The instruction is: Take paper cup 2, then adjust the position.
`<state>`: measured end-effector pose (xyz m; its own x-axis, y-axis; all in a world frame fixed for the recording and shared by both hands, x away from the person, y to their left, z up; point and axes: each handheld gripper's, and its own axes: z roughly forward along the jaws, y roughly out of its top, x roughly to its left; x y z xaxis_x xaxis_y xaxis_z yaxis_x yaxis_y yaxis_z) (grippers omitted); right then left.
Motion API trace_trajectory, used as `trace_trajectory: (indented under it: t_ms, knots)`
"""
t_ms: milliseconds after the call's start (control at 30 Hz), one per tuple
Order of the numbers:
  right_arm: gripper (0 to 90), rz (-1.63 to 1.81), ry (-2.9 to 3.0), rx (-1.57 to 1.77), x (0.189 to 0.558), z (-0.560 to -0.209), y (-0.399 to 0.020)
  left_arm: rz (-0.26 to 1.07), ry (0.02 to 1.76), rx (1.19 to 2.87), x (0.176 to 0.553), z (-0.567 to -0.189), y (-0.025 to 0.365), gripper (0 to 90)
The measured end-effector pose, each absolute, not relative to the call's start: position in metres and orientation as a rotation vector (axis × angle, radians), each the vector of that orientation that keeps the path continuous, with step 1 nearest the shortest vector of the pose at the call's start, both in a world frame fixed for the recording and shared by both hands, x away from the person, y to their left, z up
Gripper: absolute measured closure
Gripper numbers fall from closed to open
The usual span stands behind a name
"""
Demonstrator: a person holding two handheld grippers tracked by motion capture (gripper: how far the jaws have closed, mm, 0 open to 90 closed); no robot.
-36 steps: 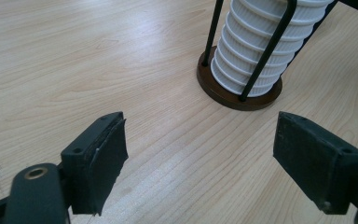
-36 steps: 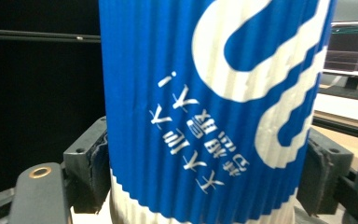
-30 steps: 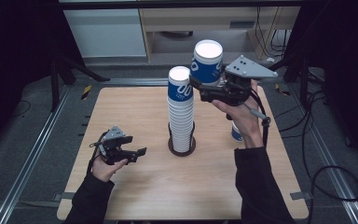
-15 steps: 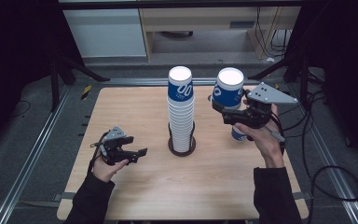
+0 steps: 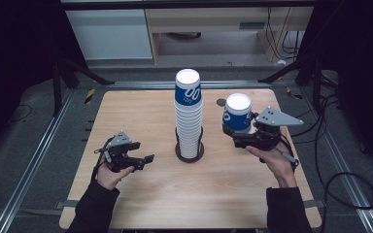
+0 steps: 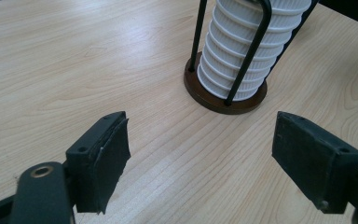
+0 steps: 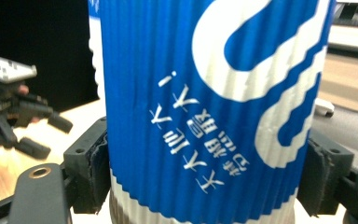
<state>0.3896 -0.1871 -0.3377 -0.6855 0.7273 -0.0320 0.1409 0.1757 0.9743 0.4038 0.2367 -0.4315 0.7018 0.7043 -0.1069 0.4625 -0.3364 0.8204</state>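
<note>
Holding an upside-down blue-and-white ribbed paper cup (image 5: pixel 237 112) in my right gripper (image 5: pixel 243 132), I have both black pads pressed against its corrugated wall, one on each side, as the right gripper view shows up close (image 7: pixel 209 107). The cup hangs above the right part of the light wooden table (image 5: pixel 141 104), its white base facing up, apart from the tall stack of matching paper cups (image 5: pixel 189 116) that stands in the middle inside a dark round holder with thin black upright rods (image 5: pixel 190 151). A small dark disc (image 5: pixel 221 102) lies on the table just behind the cup I carry.

My left gripper (image 5: pixel 135 160) rests low over the left part of the table, jaws spread wide with nothing between them; from its own view the pads (image 6: pixel 103 158) frame bare wood, with the foot of the stack (image 6: pixel 247 51) ahead.

My judgement of the risks: the cup is thin paper, so squeezing harder could crease its wall, while a looser hold could let the smooth ribs slide through the pads. If I set it down tilted, the rim could catch the table and the cup could tip over on release. Swinging leftward could knock the tall stack, which looks easy to sway above its rods.
</note>
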Motion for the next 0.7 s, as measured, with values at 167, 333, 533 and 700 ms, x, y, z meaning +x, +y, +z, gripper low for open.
trace_trajectory:
  t_ms: [167, 333, 533, 700]
  knots:
    - [20.2, 1.511, 2.027, 0.808, 0.388, -0.357, -0.183, 0.334, 0.871, 1.995, 0.400, -0.426, 0.233, 18.2]
    - [20.3, 1.473, 2.095, 0.790, 0.388, -0.372, -0.178, 0.331, 0.846, 1.999, 0.397, -0.422, 0.230, 18.3]
    - [20.3, 1.464, 2.158, 0.748, 0.382, -0.381, -0.173, 0.324, 0.825, 2.000, 0.394, -0.418, 0.229, 18.4]
    - [20.3, 1.415, 2.220, 0.718, 0.378, -0.390, -0.165, 0.311, 0.801, 2.020, 0.392, -0.418, 0.224, 19.1]
